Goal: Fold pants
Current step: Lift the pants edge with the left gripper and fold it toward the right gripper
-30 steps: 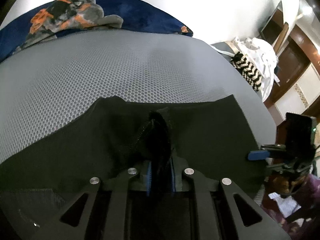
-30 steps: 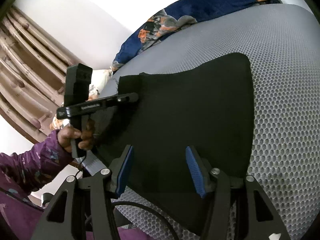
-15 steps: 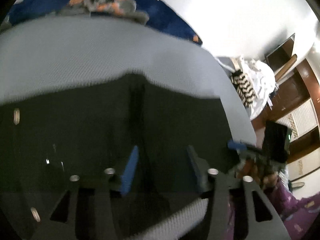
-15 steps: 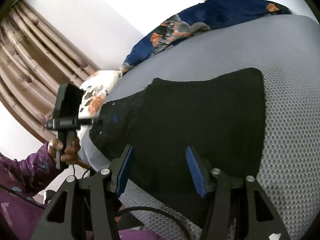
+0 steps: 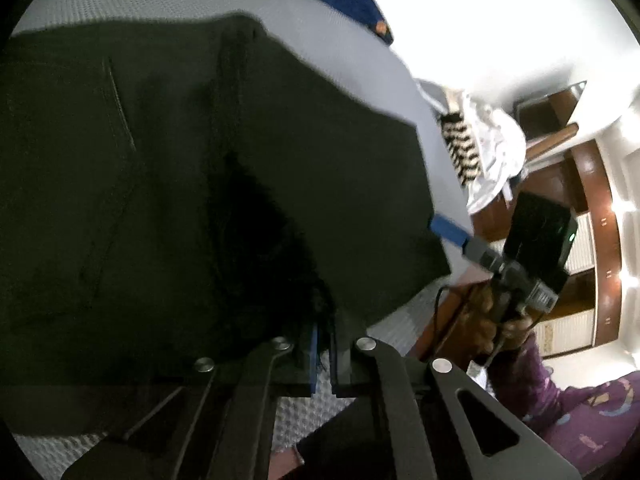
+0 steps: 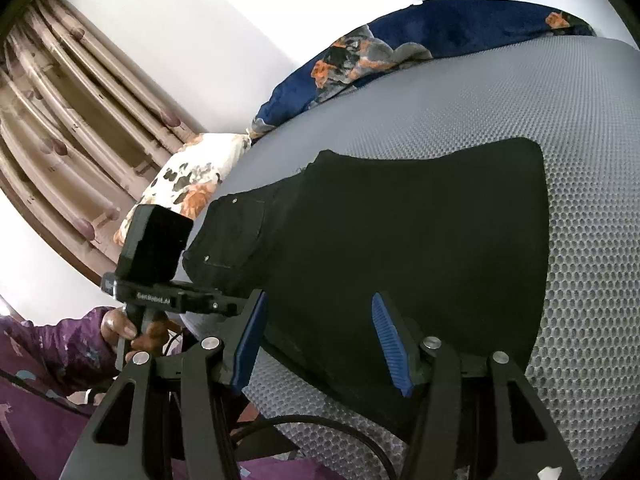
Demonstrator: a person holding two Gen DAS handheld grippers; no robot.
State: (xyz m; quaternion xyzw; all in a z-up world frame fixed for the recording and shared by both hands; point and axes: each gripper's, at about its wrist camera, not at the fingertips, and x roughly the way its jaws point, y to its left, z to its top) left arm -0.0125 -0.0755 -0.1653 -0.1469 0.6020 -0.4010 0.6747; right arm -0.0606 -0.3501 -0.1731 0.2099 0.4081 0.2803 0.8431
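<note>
L gripper [image 5: 322, 354]: jaws pinched nearly together, having just closed. A bunched fold of the black pants [image 5: 200, 168] runs down into the narrow slit between the blue pads, so it reads as clamped on the cloth near the pants' near edge. From the R wrist view the L gripper [image 6: 236, 304] reaches in from the left w/ its tip at the pants' [image 6: 400, 248] left edge, partly hidden behind the R gripper's own left finger; camera block on top, a hand [image 6: 128, 330] in a purple patterned sleeve [image 6: 44, 364] around the handle.

R gripper [image 6: 318, 340]: jaws at medium width, blue ribbed pads apart, nothing pinched. It hangs over the near edge of the pants; cloth shows in the gap, but contact can't be told. In the L wrist view the R gripper [image 5: 450, 230] shows one blue pad at the pants' right edge, held by the other hand [image 5: 492, 316].

Pants: spread mostly flat on a grey honeycomb-mesh mattress [image 6: 520, 112], a folded dark slab. A pocket w/ small rivets shows toward the left end, which looks lifted a bit off the mesh by the L gripper.

Further out: navy blanket w/ orange & grey print [image 6: 420, 36] along the far edge of the mattress; floral pillow [image 6: 188, 184] at its left corner; beige curtain [image 6: 68, 132] behind. L wrist view adds a white garment pile w/ a black-white striped piece [image 5: 484, 148] off the mattress' right end, and brown wood cabinets [image 5: 592, 184] past that.
</note>
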